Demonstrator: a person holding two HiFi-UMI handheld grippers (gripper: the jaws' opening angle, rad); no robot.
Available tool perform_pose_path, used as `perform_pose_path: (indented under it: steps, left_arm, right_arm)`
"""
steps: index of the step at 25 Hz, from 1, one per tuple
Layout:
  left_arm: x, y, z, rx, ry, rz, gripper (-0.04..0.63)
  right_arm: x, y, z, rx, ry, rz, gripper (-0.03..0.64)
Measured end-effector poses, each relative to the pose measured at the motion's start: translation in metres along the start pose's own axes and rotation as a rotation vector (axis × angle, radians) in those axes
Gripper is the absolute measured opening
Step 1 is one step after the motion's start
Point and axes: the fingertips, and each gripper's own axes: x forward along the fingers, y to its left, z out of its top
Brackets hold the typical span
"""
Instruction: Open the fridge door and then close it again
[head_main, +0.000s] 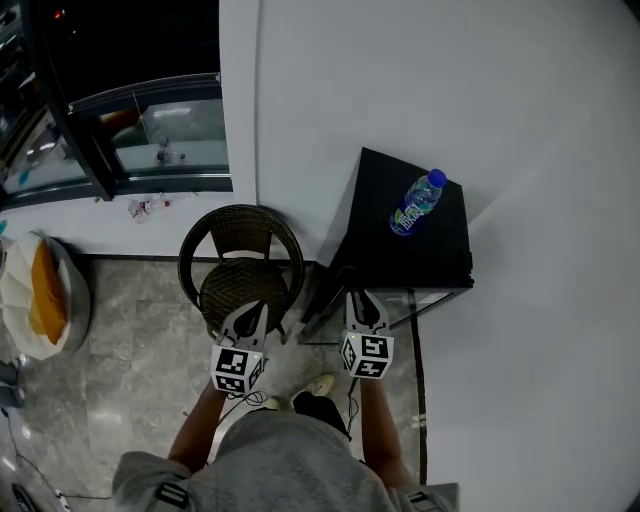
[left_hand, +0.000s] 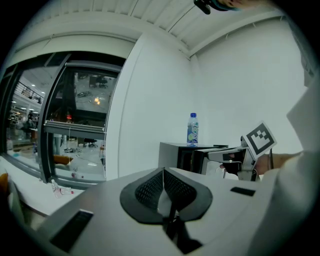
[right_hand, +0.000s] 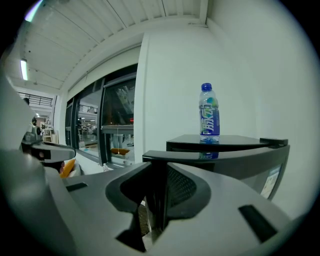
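Probably stiff, hinged, easy-swinging: fridge door (head_main: 322, 292), ajar on small black fridge (head_main: 400, 250) against wall (head_main: 400, 80). Pinching its free edge, the best hold: right tongs (head_main: 364, 303); left tongs (head_main: 250, 320) pressed together, empty. Loose bottle (head_main: 417, 203) on top: avoid jolts.

The fridge (head_main: 380, 222) top is shining glossy black, and the door (right_hand: 235, 154) rim is gleaming likewise, mirroring the bottle (right_hand: 209, 111), which is showing clear, smooth plastic under a shiny label. The left gripper (head_main: 250, 313) and right gripper (head_main: 363, 301) are wearing matt grey plastic shells, with dark, finely meshed pads lining the fingers (left_hand: 150, 188). The chair (head_main: 240, 265) is showing dark woven wicker. The floor (head_main: 130, 335) is gleaming like polished grey stone; the wall (head_main: 450, 90) is looking smooth, matt white
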Motion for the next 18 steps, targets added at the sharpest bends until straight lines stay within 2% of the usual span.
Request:
perform_pose_path:
  steps: [18]
  left_arm:
    - [0.019,0.005,-0.001,-0.001,0.011,0.032,0.008]
  right_arm:
    - [0.032,-0.013,0.004,0.011,-0.010,0.003,0.066]
